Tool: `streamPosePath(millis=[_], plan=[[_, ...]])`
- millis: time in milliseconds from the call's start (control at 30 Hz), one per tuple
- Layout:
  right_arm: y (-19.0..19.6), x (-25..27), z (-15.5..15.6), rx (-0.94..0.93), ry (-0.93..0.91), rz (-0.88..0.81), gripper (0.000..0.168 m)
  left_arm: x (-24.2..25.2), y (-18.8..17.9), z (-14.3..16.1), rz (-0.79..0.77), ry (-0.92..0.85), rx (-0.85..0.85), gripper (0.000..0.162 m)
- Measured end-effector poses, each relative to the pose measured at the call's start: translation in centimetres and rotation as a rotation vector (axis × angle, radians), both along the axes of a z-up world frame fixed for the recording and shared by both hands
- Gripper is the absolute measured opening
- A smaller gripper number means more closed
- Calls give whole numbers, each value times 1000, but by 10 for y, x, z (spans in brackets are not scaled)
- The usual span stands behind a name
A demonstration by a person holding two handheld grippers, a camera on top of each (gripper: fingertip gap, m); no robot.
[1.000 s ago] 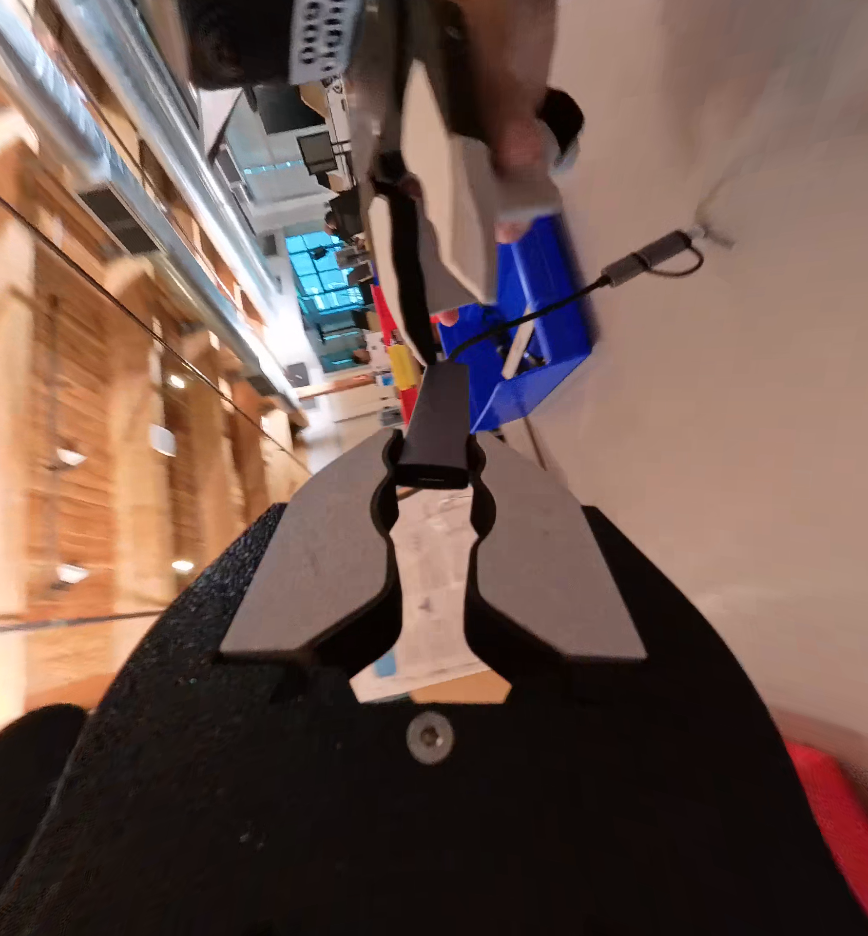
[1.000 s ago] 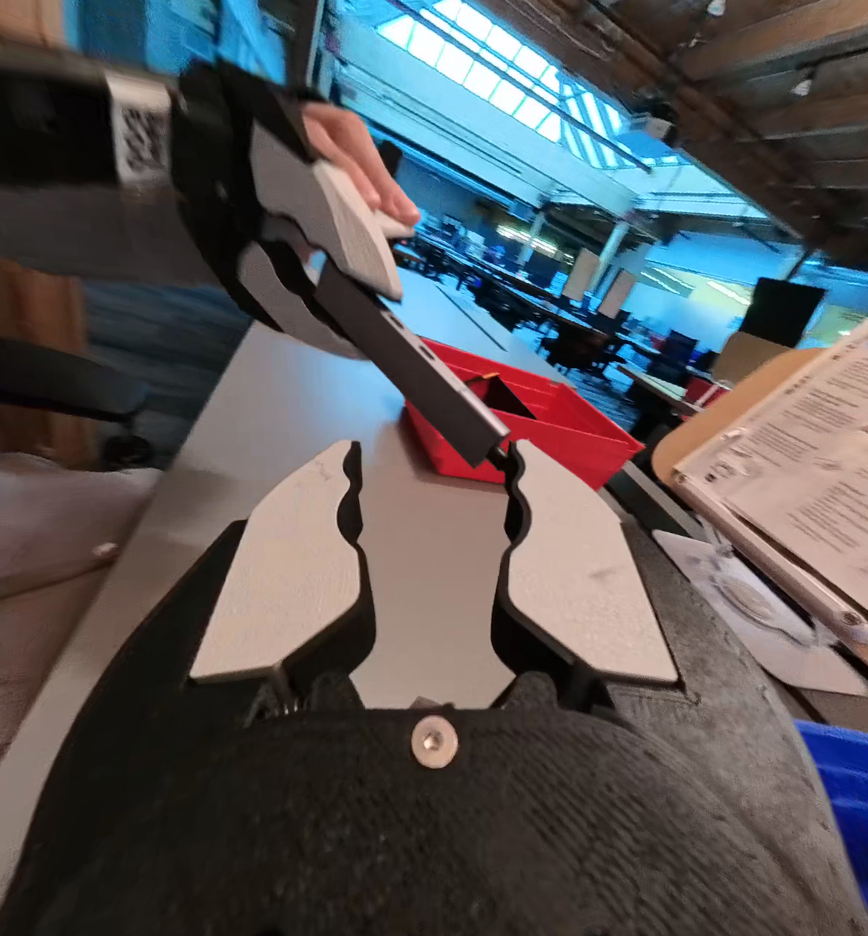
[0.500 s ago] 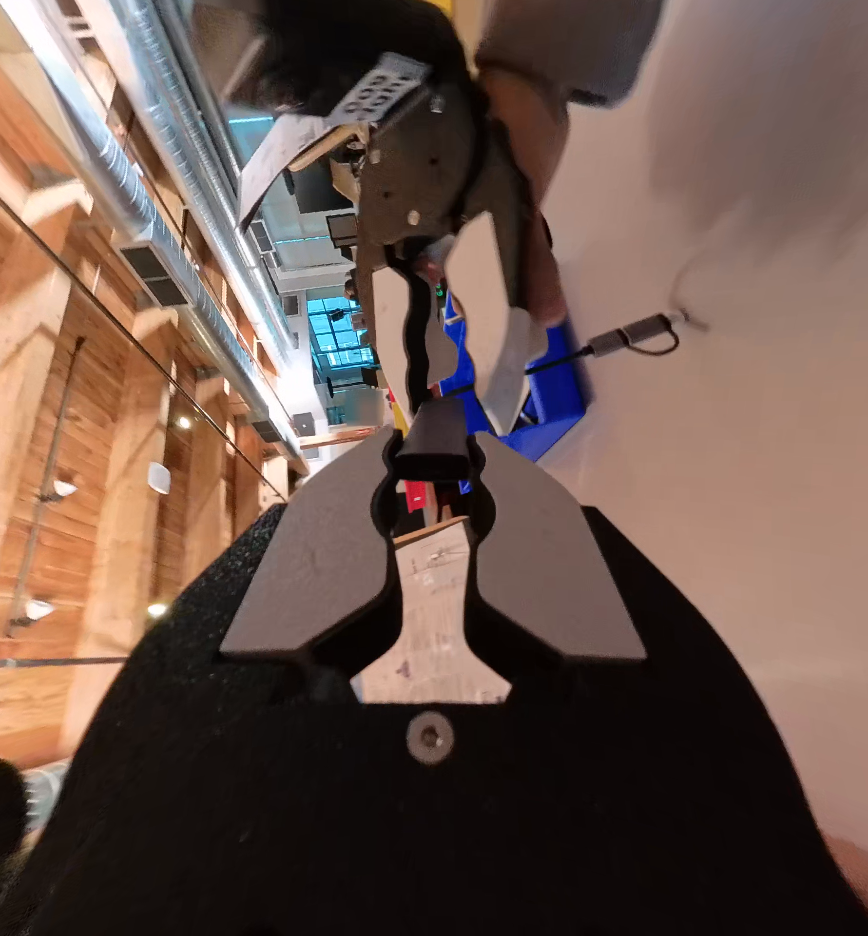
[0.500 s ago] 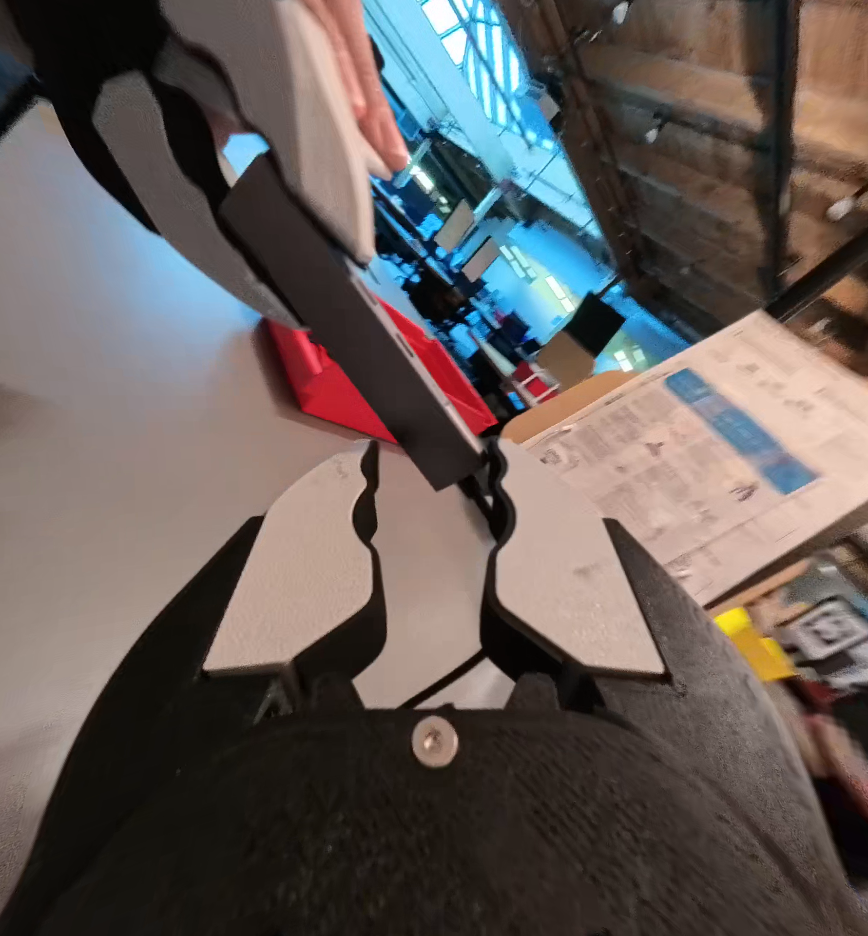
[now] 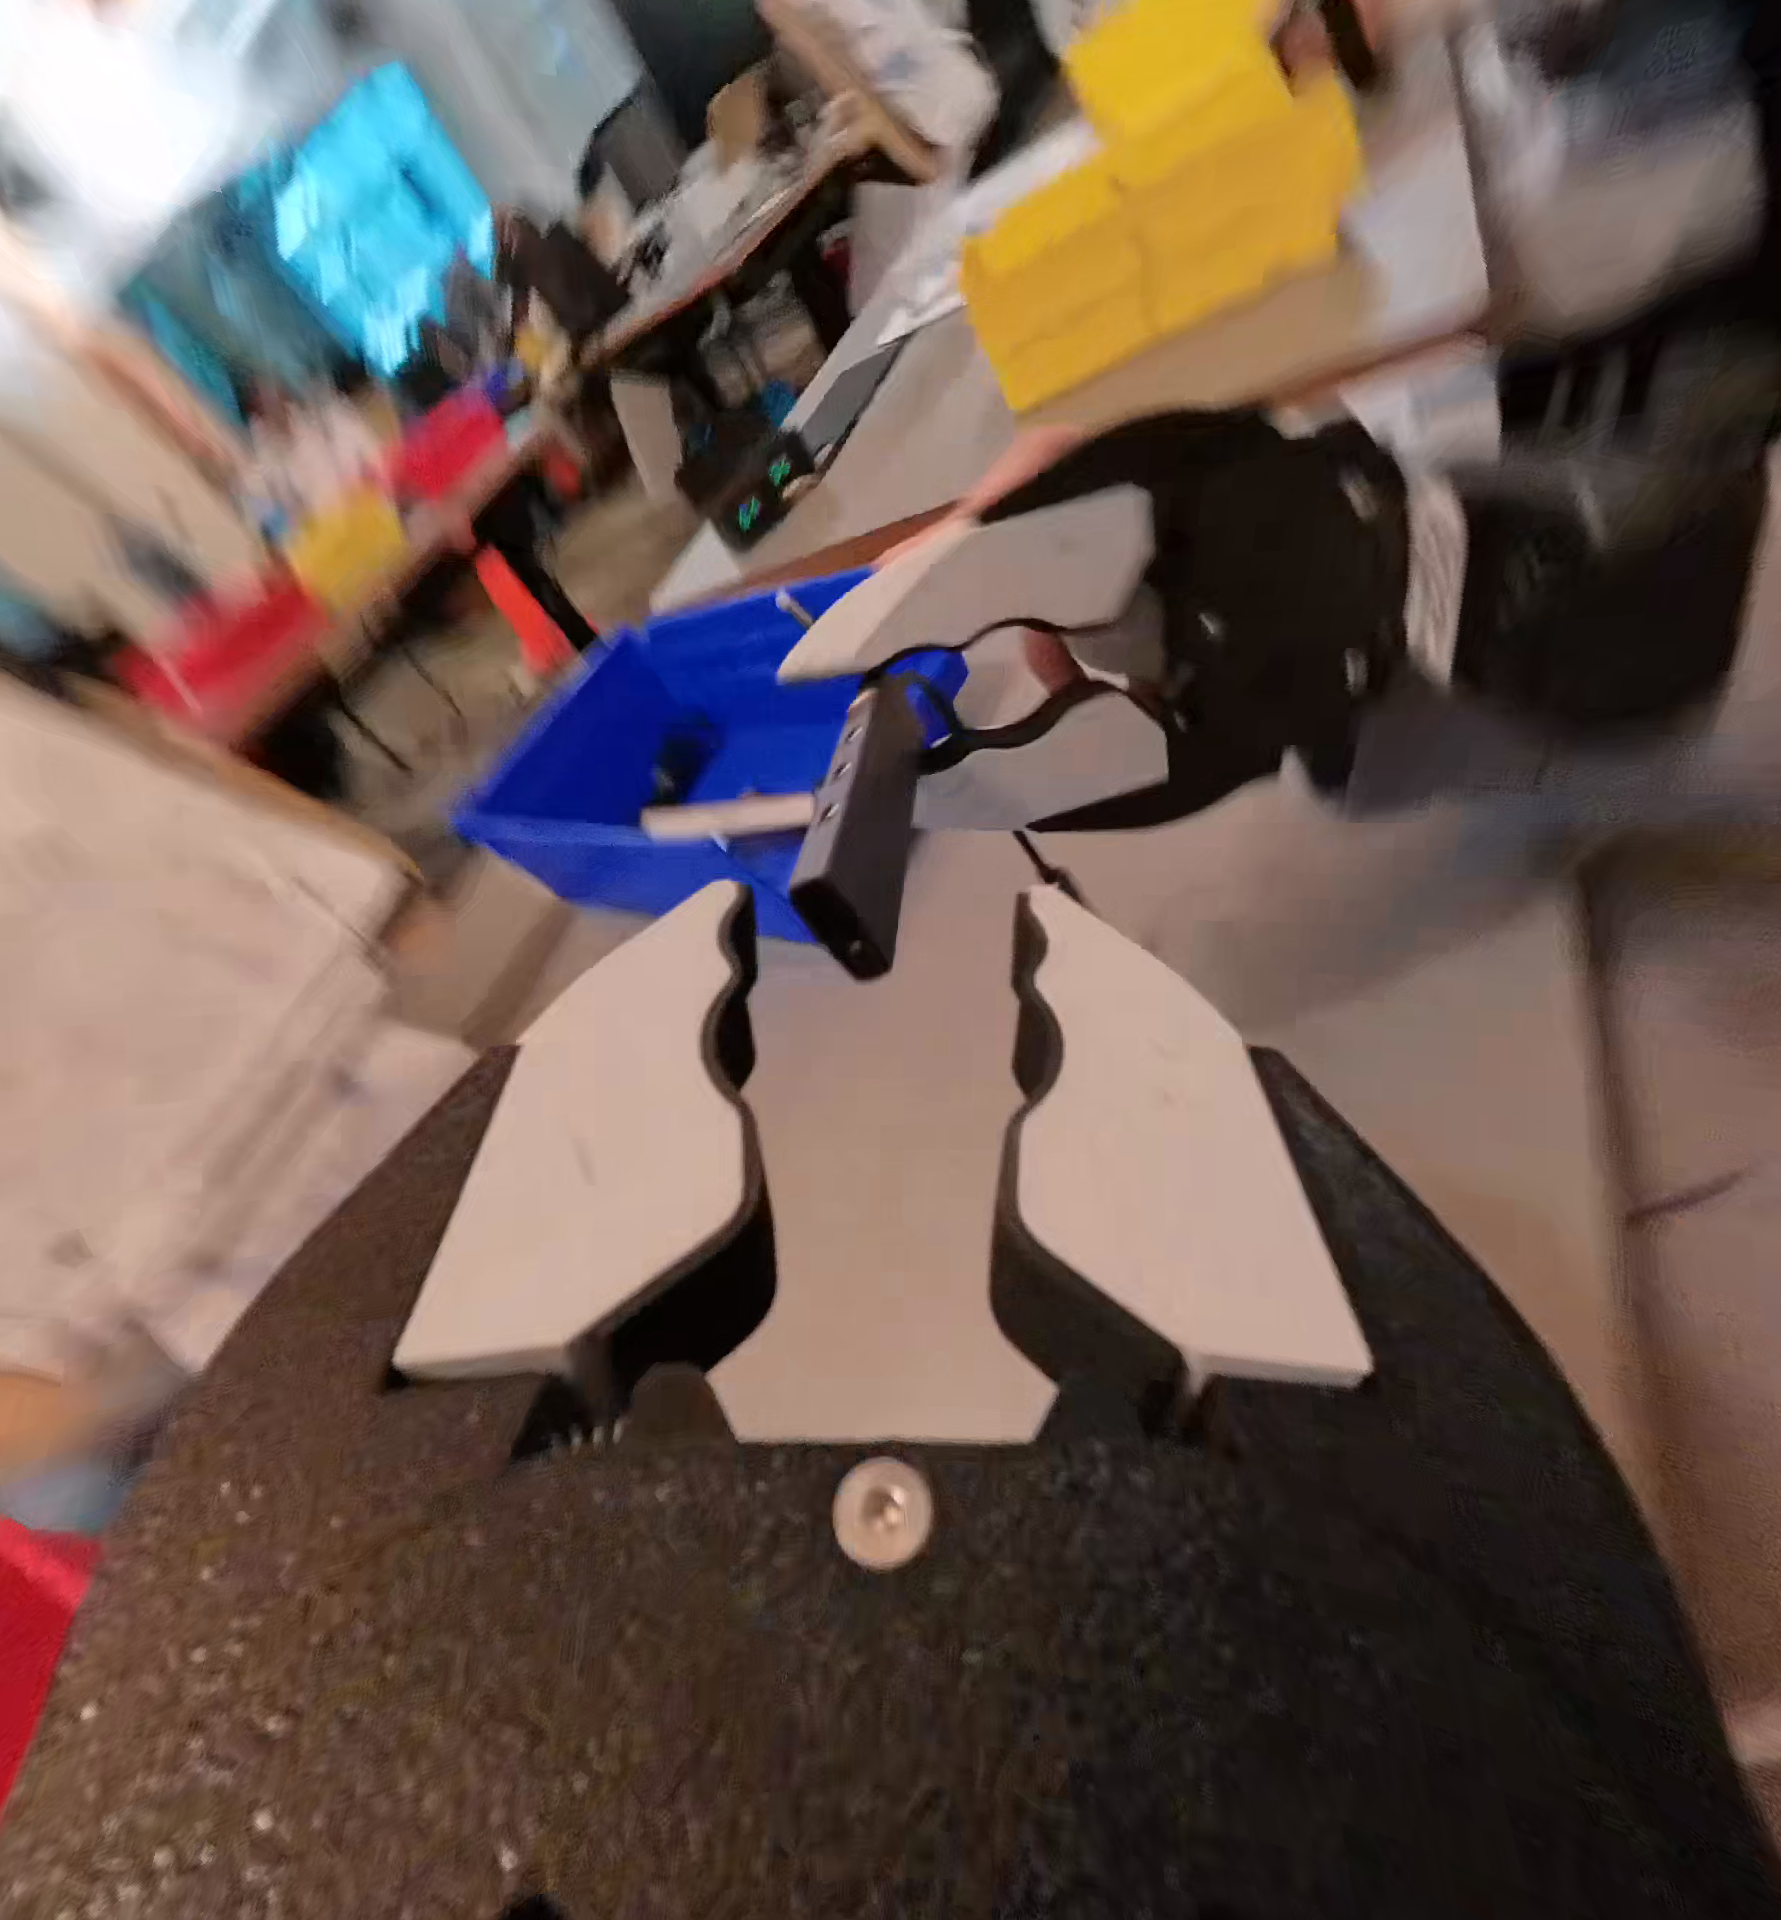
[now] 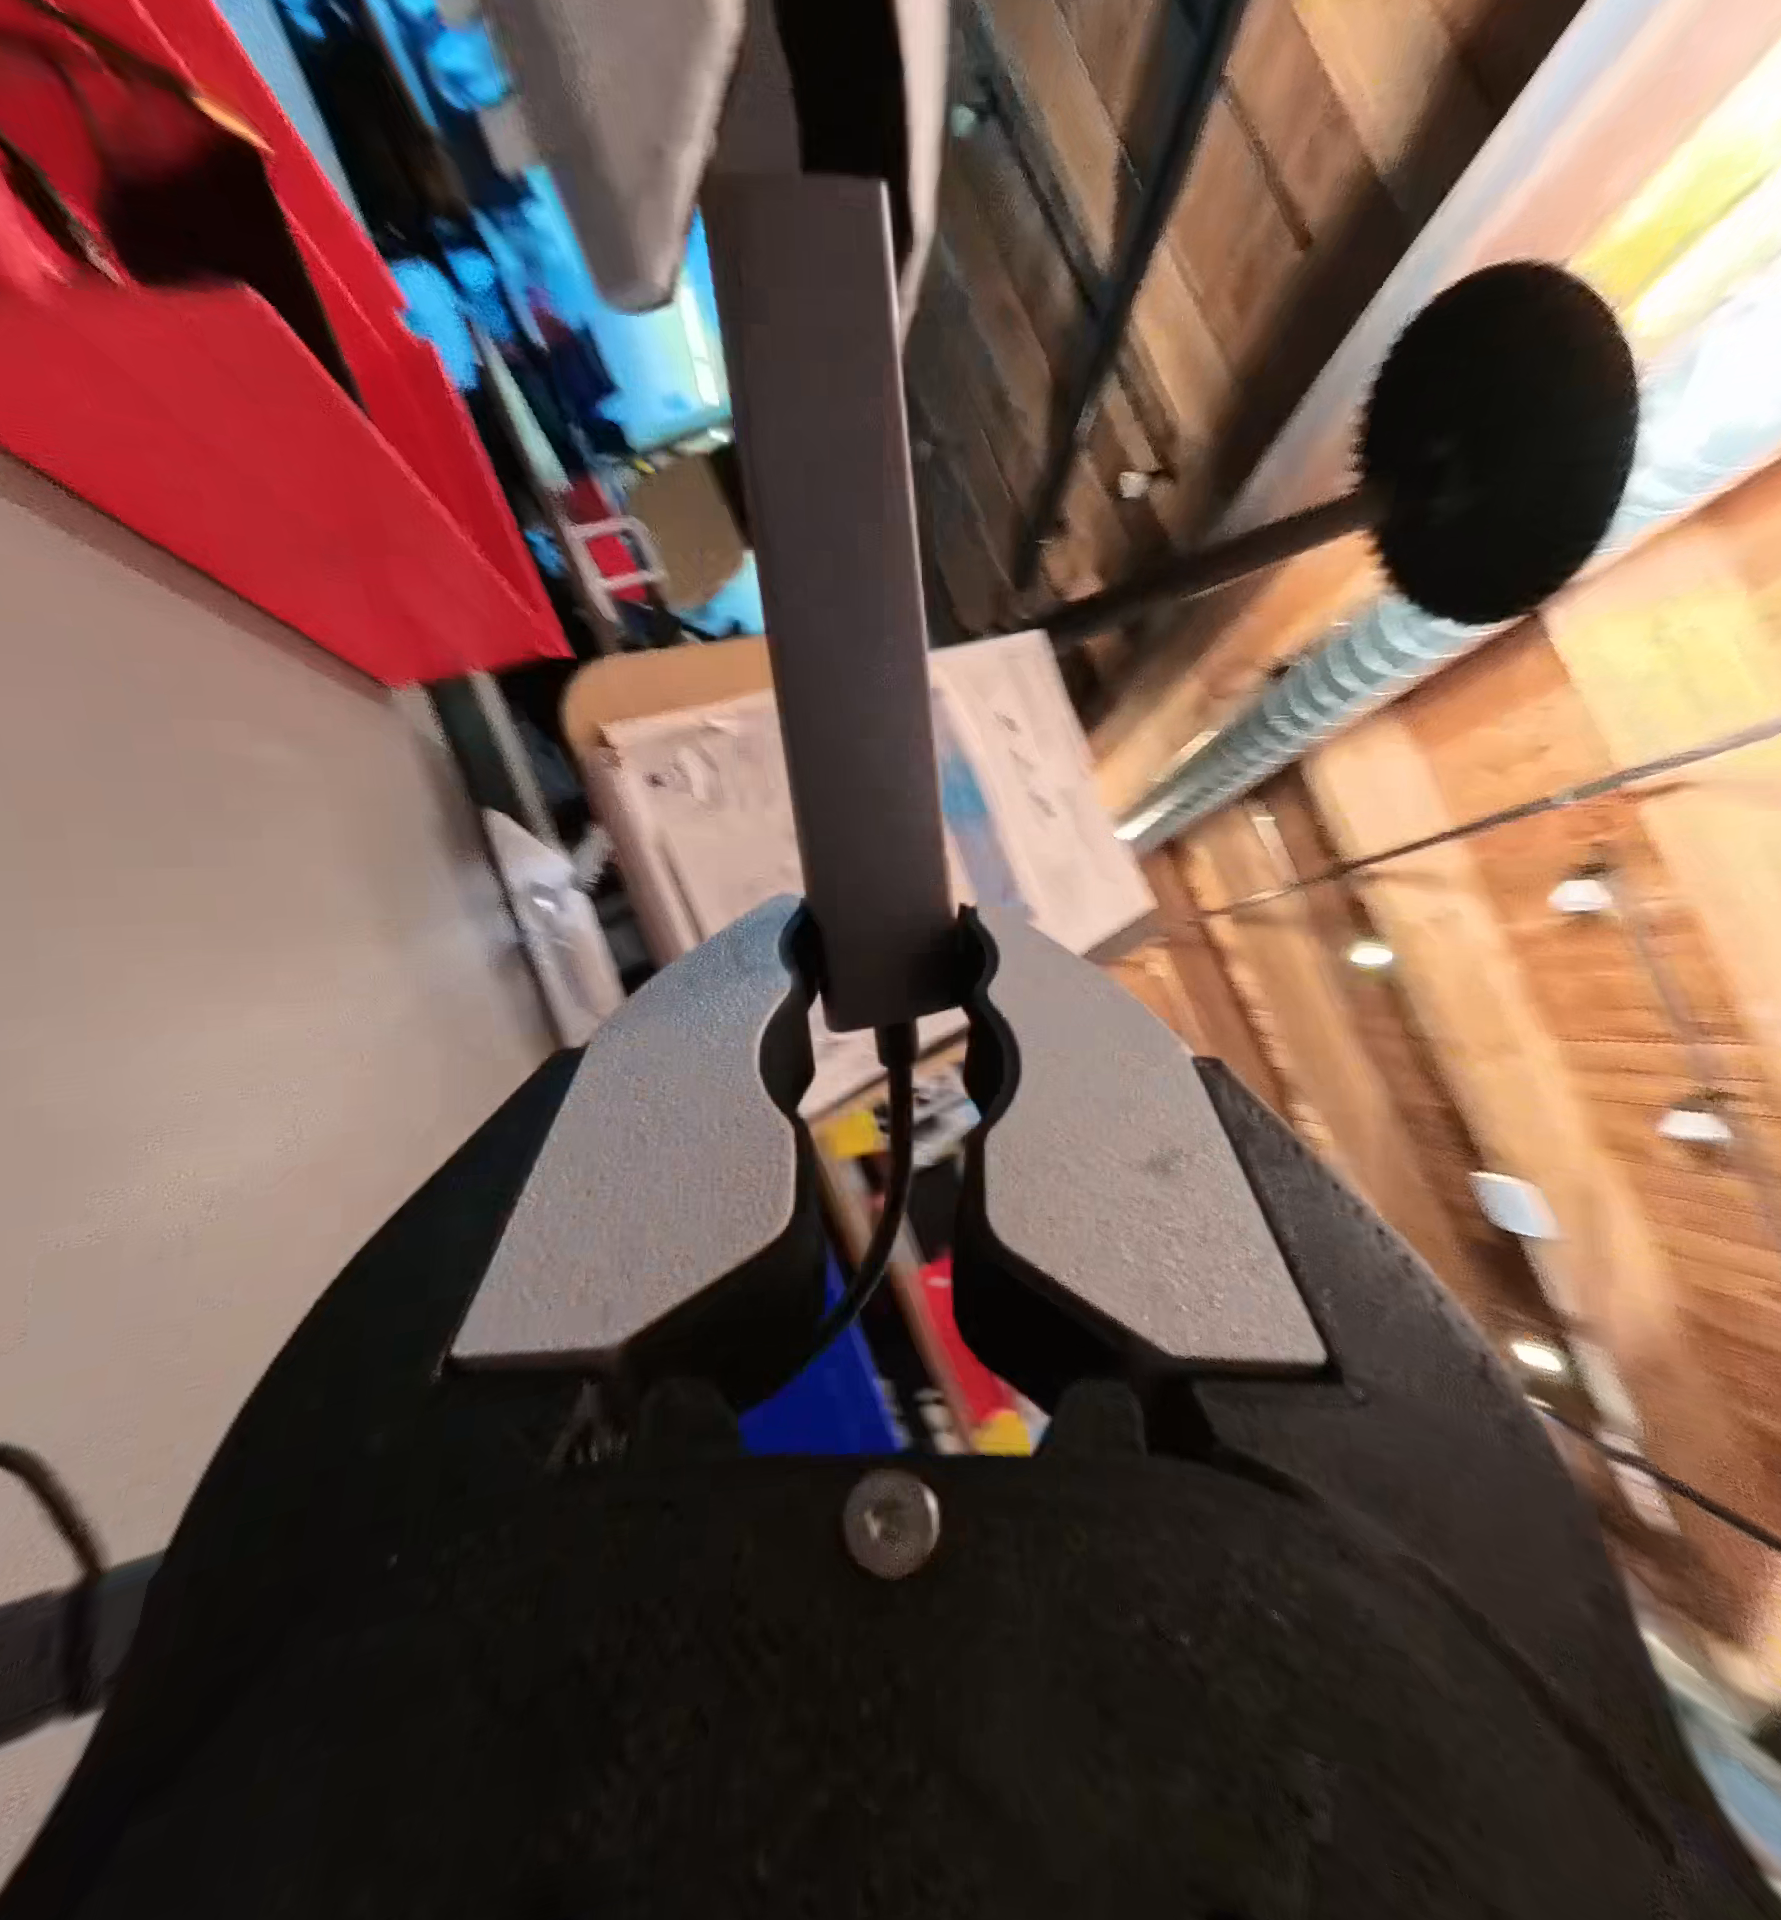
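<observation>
Dark grey, the slim hub (image 6: 829, 623) sits clenched at its cabled end in our right gripper (image 6: 886, 961), long axis running straight ahead. Our left gripper (image 5: 881, 935) gapes empty, the hub's free end just before it, above the blue bin (image 5: 605, 758).

Hub (image 5: 858, 831) btwn grippers, bin (image 5: 595, 748) behind it, on table (image 5: 1281, 966).

We see a pale grey table (image 5: 1229, 977). On it sit a blue bin (image 5: 595, 769) and a red bin (image 6: 200, 416); a black cable (image 6: 3, 1496) lies near its edge.
</observation>
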State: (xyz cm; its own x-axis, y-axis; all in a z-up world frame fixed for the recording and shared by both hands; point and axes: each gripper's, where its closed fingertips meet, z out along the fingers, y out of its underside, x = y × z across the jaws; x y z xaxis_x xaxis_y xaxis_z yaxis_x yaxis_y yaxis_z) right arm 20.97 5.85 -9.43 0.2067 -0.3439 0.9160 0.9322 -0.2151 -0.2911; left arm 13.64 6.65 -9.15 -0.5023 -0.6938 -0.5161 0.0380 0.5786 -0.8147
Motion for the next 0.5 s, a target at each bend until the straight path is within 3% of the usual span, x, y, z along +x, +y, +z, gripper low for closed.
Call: streamPosePath(millis=[100,167,267,367,500], plan=[[-5,6,3,32,-162,-130,25,4,10,-19,167,388,-550,74],[-4,7,-1,32,-205,-166,25,-2,-2,-26,111,598,-904,64],[-5,4,-2,50,-298,-198,25,-1,-4,-20,40,718,-1377,69],[-4,-2,-7,47,-356,-186,25,4,2,-19,2,751,-1674,63],[-1,-5,-10,49,-373,-192,25,7,-1,-30,-13,826,-1810,47]])
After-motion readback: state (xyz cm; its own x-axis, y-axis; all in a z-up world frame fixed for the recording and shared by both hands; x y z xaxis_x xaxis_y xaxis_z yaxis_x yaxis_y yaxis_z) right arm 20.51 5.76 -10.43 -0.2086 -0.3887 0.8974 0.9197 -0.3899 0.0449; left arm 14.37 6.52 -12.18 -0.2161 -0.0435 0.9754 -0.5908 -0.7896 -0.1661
